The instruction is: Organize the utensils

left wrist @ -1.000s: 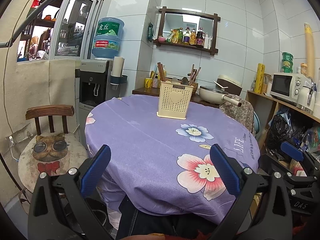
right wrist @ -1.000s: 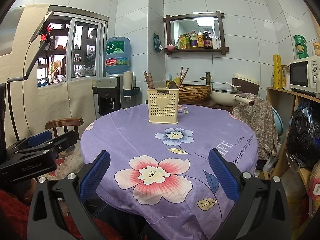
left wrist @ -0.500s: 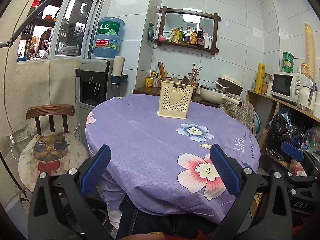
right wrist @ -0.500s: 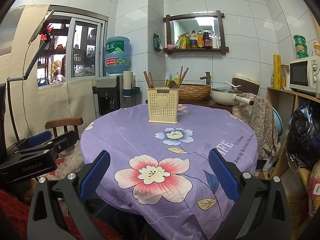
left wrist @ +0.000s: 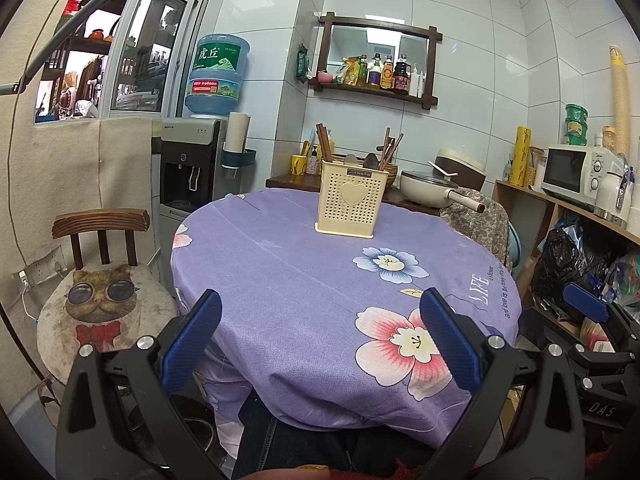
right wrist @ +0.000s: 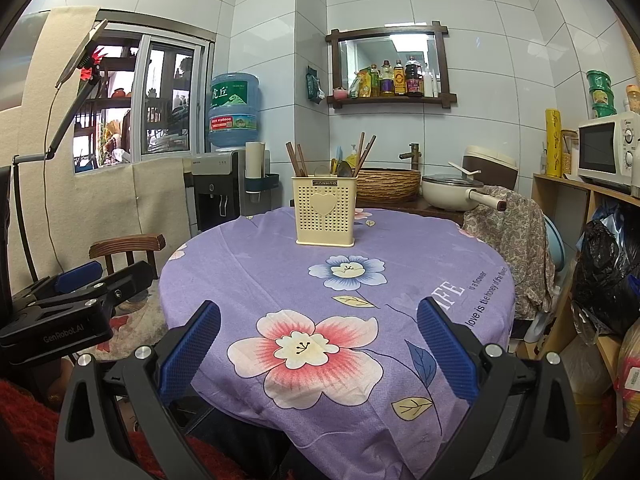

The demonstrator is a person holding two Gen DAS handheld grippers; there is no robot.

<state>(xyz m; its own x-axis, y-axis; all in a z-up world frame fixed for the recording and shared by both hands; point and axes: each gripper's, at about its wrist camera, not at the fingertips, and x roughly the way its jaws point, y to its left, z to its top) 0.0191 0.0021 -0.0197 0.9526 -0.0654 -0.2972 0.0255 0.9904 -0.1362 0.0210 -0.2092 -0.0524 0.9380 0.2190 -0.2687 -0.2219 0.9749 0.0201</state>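
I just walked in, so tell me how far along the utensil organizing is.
Chopsticks and spoons already stand in the cream holder on the purple tablecloth. Nothing is in hand: the left claw and right claw are open and empty. No loose utensils show, so little seems left.

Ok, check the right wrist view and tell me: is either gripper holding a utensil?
No: the right gripper and left gripper are both empty, and the chopsticks stand in the utensil holder.

One caddy on one round table; one chair left; one water jug, one pan, one microwave far; two grippers near.
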